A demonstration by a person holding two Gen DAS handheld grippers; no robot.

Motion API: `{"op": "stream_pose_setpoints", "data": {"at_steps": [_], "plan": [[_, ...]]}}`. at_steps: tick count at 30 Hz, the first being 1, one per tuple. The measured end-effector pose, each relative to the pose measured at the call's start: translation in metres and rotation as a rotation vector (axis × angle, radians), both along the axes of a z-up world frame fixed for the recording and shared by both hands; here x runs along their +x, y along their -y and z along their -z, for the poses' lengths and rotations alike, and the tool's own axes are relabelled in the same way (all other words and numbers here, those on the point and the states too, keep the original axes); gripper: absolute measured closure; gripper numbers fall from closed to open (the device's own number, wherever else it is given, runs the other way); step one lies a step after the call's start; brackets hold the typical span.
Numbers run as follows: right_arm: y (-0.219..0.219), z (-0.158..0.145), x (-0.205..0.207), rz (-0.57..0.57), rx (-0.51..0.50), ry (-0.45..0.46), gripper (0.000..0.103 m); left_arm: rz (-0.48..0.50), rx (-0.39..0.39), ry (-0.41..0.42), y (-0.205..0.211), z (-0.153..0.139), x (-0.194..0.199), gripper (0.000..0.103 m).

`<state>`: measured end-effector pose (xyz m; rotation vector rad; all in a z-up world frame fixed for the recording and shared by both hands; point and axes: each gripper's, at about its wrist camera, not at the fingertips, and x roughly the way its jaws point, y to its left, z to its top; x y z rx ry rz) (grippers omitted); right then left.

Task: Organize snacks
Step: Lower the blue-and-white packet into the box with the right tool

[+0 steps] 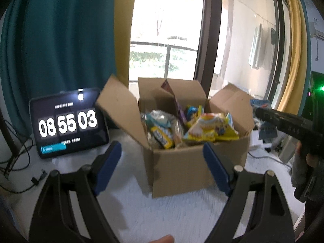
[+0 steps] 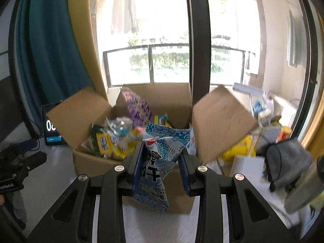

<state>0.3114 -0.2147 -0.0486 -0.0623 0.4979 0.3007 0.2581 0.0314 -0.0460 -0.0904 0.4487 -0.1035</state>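
An open cardboard box [image 1: 182,168] [image 2: 97,166] stands on the white table, filled with several snack packets, among them a yellow bag [image 1: 210,129] and a purple packet [image 2: 137,107]. My left gripper [image 1: 162,149] hangs open just in front of the box, nothing between its blue pads. My right gripper [image 2: 162,160] is shut on a blue-and-white snack packet [image 2: 160,162], held above the box's near edge. In the left wrist view the right gripper's black body [image 1: 287,125] reaches in from the right, with that packet [image 1: 261,105] at its tip.
A tablet [image 1: 68,121] showing a clock leans at the left of the box, with cables [image 1: 18,162] beside it. To the right of the box lie more snacks [image 2: 243,147], a white block [image 2: 247,165] and a grey pouch [image 2: 287,162]. A window and teal curtain stand behind.
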Motion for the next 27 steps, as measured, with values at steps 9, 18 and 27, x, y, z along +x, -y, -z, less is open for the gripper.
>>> {"op": "stream_pose_setpoints", "data": {"at_steps": [9,18,27], "plan": [[0.004,-0.023,0.033,0.002,-0.004,0.051,0.068,-0.058,-0.030,0.024,-0.007,-0.013,0.031,0.019],[0.007,-0.028,0.061,-0.010,0.016,0.063,0.068,-0.067,-0.009,0.052,-0.003,-0.023,0.048,0.019],[0.014,-0.045,0.090,0.004,0.038,0.097,0.068,-0.071,0.021,0.083,0.003,-0.033,0.073,0.019]]}}
